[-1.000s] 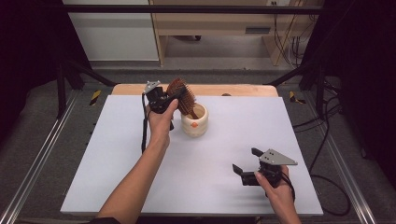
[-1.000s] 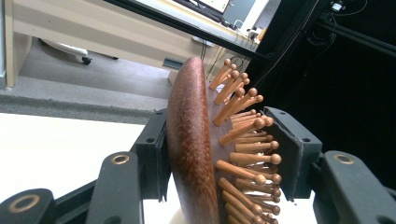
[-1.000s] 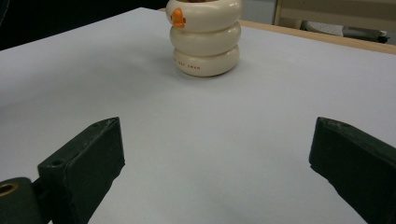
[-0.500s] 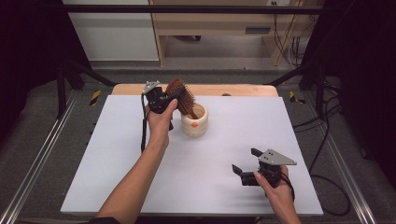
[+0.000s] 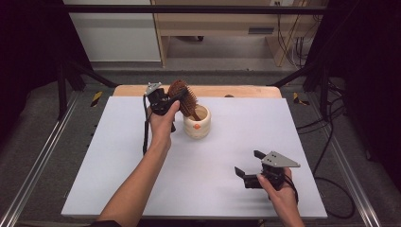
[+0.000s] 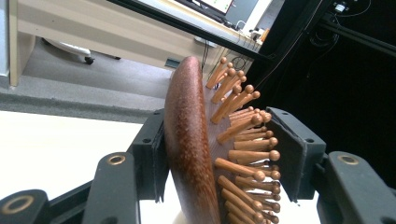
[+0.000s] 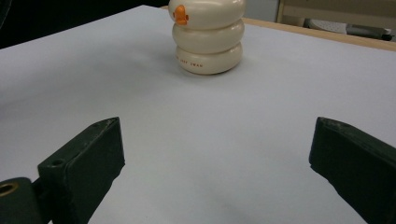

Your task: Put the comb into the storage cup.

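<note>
Even overhead light brightens my white table (image 5: 118,156); dark surroundings at both edges. Soft shadows fall beneath my right gripper (image 5: 247,166). Slight overall blur.

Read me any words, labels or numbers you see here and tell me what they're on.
Cream ringed holder: a short line of small reddish print on its lowest ring, too small and blurred to read.
Orange mark near the holder's top: a shape, not lettering.
Wooden hairbrush, grippers, white table: no readable text.
</note>
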Demonstrator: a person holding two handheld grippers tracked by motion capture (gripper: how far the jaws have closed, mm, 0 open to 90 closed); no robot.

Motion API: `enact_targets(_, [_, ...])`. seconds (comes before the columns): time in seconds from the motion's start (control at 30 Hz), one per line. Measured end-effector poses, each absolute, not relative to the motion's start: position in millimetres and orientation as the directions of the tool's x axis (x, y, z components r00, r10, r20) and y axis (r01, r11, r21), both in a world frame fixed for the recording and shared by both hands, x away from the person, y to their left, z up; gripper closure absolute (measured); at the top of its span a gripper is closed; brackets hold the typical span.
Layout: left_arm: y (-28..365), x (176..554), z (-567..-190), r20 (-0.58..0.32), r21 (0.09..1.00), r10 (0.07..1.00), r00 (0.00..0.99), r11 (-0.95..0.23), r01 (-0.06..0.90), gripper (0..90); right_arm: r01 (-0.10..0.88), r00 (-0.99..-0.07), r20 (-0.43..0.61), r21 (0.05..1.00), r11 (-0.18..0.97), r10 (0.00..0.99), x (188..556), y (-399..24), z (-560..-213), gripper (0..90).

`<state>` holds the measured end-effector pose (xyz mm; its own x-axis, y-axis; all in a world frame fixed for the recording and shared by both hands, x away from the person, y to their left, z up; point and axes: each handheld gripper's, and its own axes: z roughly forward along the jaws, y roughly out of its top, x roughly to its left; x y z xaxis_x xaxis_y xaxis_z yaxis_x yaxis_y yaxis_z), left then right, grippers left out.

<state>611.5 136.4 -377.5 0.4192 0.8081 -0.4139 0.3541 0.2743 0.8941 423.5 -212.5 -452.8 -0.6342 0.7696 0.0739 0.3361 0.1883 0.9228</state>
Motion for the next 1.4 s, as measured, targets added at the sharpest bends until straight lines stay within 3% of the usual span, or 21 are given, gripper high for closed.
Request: enact_targets(1.4, [138.3, 609.3, -380.6, -0.416, 0.897, 0.806, 0.420, 0.288, 0.336, 33.8, 0.338, -0.640, 0.073, 0.921, 0.195, 0.765, 423.6, -210.9, -453.5, 3.7])
